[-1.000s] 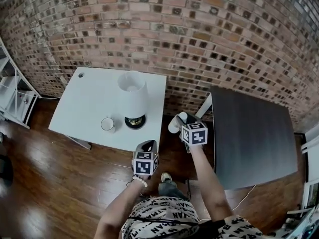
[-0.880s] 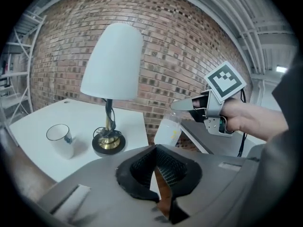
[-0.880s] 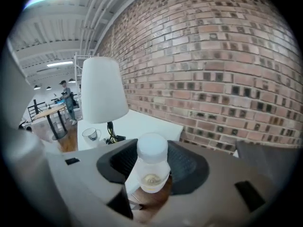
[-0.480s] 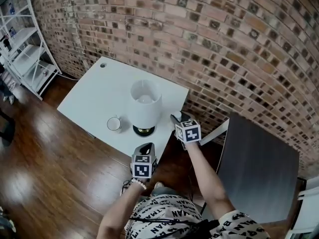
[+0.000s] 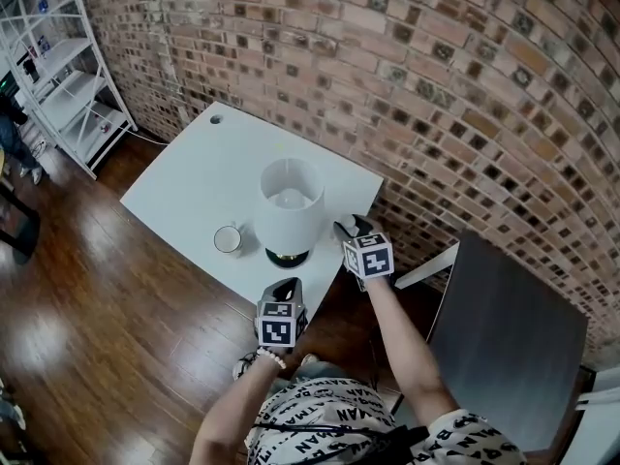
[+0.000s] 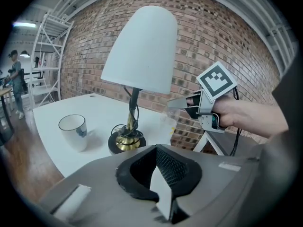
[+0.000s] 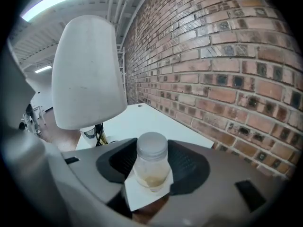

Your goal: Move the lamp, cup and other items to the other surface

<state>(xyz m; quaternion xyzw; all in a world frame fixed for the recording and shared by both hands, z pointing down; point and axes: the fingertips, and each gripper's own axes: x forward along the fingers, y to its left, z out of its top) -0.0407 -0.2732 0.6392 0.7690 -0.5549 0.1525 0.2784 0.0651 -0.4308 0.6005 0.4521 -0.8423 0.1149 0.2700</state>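
A white table (image 5: 203,168) holds a lamp (image 5: 290,207) with a white shade and a brass base (image 6: 124,141). Left of it stands a white cup (image 5: 229,239), also seen in the left gripper view (image 6: 74,131). My right gripper (image 5: 350,231) is shut on a small clear bottle (image 7: 151,166) with a frosted lid. It holds the bottle just right of the lamp, at the table's right edge. My left gripper (image 5: 286,286) hangs off the table's near edge in front of the lamp, its jaws together with nothing between them (image 6: 161,176).
A dark table (image 5: 513,337) stands to the right, across a gap of wooden floor. A brick wall runs behind both tables. White shelving (image 5: 63,71) stands at the far left, with a person (image 6: 14,79) near it.
My right gripper has carried the bottle from the gap between the tables over to the lamp's right side. The view has swung left. My left gripper has kept its place.
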